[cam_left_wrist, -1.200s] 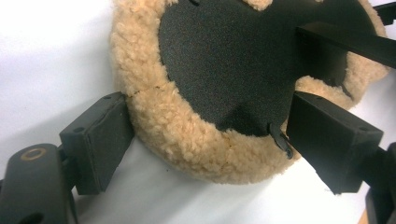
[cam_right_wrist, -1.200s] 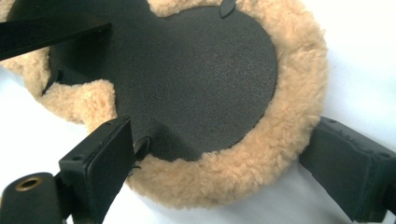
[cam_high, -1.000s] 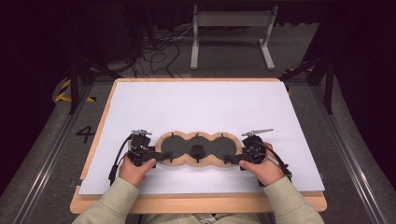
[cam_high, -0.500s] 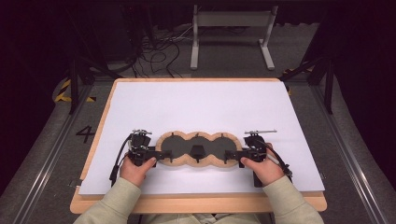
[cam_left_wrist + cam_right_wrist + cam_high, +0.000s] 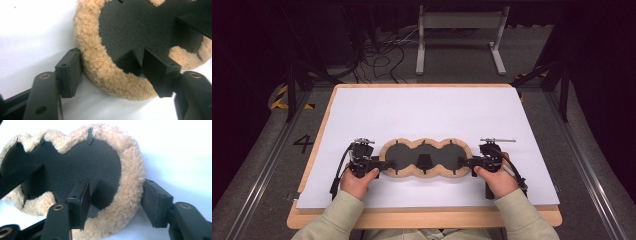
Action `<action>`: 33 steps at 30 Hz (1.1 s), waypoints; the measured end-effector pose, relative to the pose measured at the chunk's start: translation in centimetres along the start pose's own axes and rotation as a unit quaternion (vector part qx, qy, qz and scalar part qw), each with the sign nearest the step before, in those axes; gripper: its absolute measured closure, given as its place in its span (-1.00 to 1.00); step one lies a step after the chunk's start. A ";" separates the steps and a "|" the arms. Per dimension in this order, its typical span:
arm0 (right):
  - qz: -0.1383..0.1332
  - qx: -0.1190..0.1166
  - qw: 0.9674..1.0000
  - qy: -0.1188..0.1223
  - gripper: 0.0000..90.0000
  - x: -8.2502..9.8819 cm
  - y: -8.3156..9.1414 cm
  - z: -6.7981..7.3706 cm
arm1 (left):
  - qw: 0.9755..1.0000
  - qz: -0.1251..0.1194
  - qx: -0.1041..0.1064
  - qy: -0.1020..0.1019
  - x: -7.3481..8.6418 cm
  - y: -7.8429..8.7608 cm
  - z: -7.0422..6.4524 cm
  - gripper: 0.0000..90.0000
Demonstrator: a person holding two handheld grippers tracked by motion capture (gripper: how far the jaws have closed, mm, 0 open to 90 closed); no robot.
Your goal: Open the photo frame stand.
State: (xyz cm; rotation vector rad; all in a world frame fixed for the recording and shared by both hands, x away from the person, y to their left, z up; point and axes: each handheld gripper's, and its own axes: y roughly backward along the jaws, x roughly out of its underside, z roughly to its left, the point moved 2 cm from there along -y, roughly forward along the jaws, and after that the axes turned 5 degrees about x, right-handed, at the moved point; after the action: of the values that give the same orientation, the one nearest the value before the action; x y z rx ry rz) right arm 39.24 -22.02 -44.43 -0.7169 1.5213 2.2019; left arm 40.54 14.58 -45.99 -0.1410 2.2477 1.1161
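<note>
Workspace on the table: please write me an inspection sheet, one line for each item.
Surface: white sheet on a wooden table.
Job's things: three-lobed black pad with tan fleece rim, lying flat.
Clutter: nothing seen.
Grippers: left gripper and right gripper each straddle an end of the rim; jaws have just been closing, not yet pressing.
Cables: one trails from the left gripper; more on the floor.
Surroundings: dark room, metal stand.
</note>
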 end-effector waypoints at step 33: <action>-0.141 0.038 0.976 0.164 0.29 0.6 2.3 0.3 | 0.986 -0.100 -0.060 -0.122 -0.4 2.0 -1.7 0.11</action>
State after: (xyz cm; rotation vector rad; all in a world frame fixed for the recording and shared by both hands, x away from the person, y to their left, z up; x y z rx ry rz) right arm 37.37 -22.53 -42.97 -1.2384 1.5296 1.8729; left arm 39.34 14.51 -43.58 -0.2589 1.9070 1.0969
